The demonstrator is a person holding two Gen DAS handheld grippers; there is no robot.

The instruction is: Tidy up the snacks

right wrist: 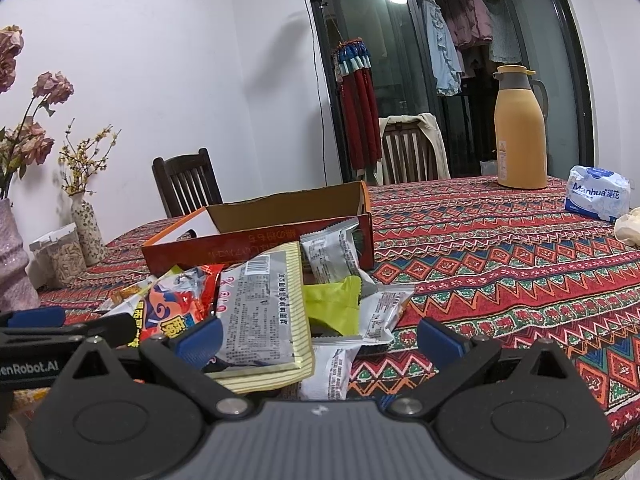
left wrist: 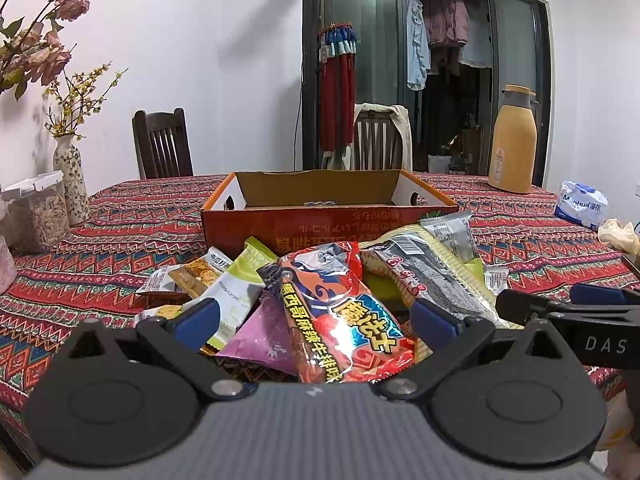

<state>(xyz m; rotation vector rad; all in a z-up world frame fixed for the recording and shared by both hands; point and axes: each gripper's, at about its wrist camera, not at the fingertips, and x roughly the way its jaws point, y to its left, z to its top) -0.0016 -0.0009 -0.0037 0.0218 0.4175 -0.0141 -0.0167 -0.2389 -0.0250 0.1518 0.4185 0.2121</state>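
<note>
Left wrist view: red spicy-beef packet (left wrist: 340, 316) heaped atop a loose pile of snacks on the patterned tablecloth (left wrist: 540, 240), long axis running away from the camera and leaning slightly left, lying squarely between the spread blue fingers of the left gripper (left wrist: 316, 318) — jaws apart, clamped on nothing. Just right of it, a grey-and-yellow striped packet (left wrist: 432, 280); to the left, a green-and-white sachet (left wrist: 236, 284) and a purple pouch (left wrist: 260, 336). Behind the pile and touching it, an open orange cardboard box (left wrist: 320, 216), seemingly almost bare inside — the likely destination. Right wrist view: right gripper (right wrist: 316, 338) likewise open and unladen, hovering over the striped packet (right wrist: 260, 312) and small grey sachets at the pile's right edge. Nearer to the red packet by judgement: the left. Further out, a yellow thermos (left wrist: 514, 140) and a tissue pack (left wrist: 582, 204).
</note>
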